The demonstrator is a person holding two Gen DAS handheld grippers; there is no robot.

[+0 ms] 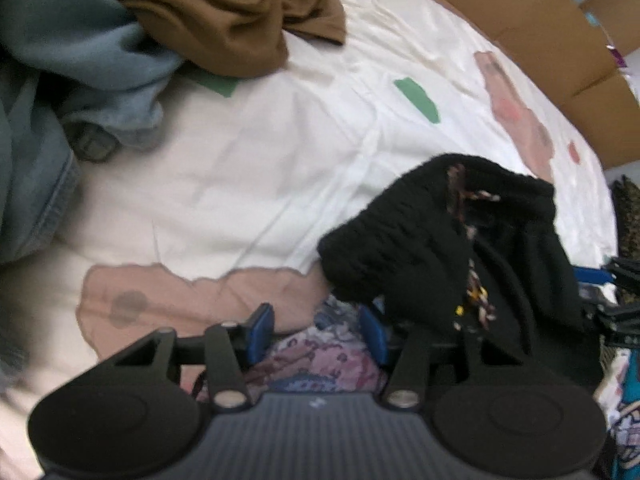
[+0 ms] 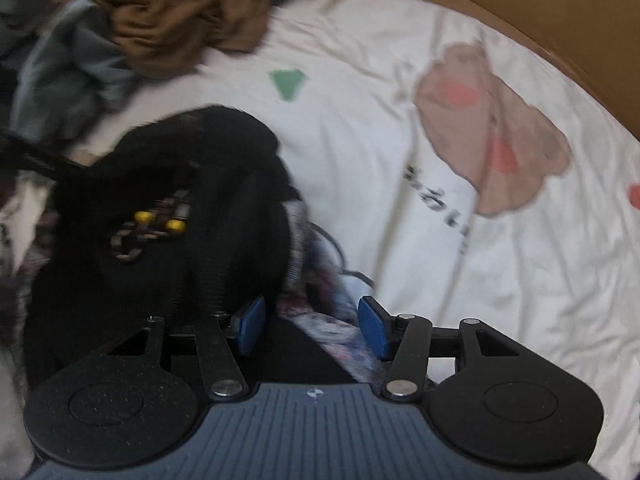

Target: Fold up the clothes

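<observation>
Black garment: a bunched heap on the white sheet, near both grippers; a braided cord with yellow beads runs across it.
Side: it lies right of the left gripper and left of the right gripper, so it sits between the two.
Long axis: cannot tell, the heap is too crumpled and the frames are blurred.
Nearer arm: by my judgement about equal; in each view the black cloth comes right up to the inner finger.
Left fingers: apart, clamped on nothing; the right pad looks partly under or against the black edge, contact uncertain.
Right fingers: apart, nothing between the pads but patterned fabric seen below them.
Patterned fabric: pink and blue print, under the black heap's near edge.
Pile: brown garment on blue denim, well apart at the far left.
Next, I judge: each gripper needs an edge of the black heap to spread it flat.
</observation>
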